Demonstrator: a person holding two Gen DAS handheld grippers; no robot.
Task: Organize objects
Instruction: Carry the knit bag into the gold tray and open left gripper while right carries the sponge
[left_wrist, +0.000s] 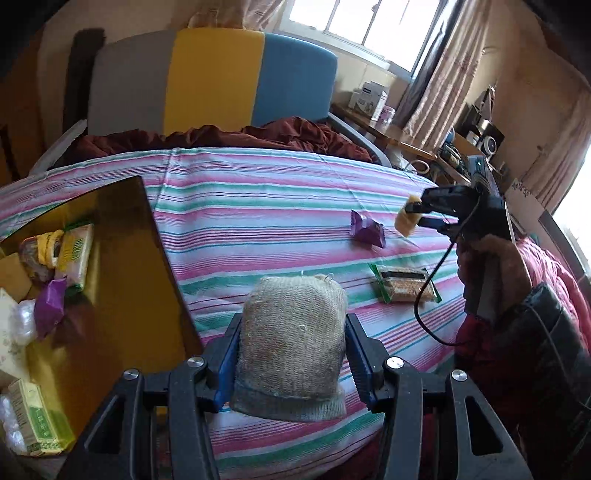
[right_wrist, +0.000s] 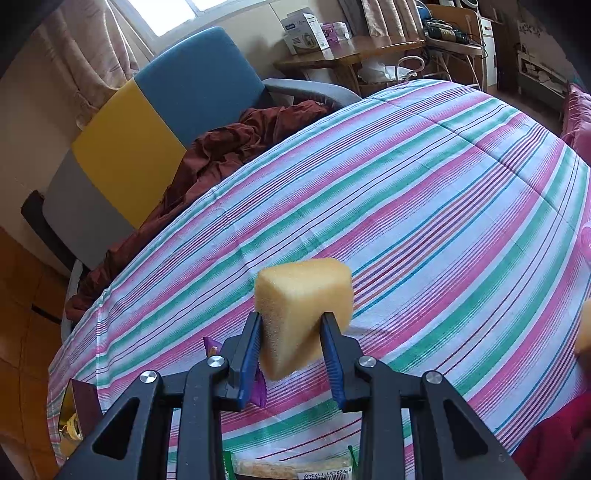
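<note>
My left gripper (left_wrist: 291, 343) is shut on a beige woven scrubbing pad (left_wrist: 291, 339) and holds it above the striped bedsheet (left_wrist: 258, 206). My right gripper (right_wrist: 293, 332) is shut on a yellow sponge wedge (right_wrist: 303, 314), raised over the bed; it also shows in the left wrist view (left_wrist: 415, 212) with the sponge (left_wrist: 406, 219). A purple snack packet (left_wrist: 367, 229) and a green-edged cracker packet (left_wrist: 404, 282) lie on the sheet. A gold-lined box (left_wrist: 110, 258) at the left holds several packets.
A grey, yellow and blue headboard (left_wrist: 214, 74) and a crumpled maroon blanket (left_wrist: 280, 136) lie at the bed's far end. A wooden side table (right_wrist: 332, 55) with boxes stands beyond. A cable (left_wrist: 428, 295) hangs from the right gripper.
</note>
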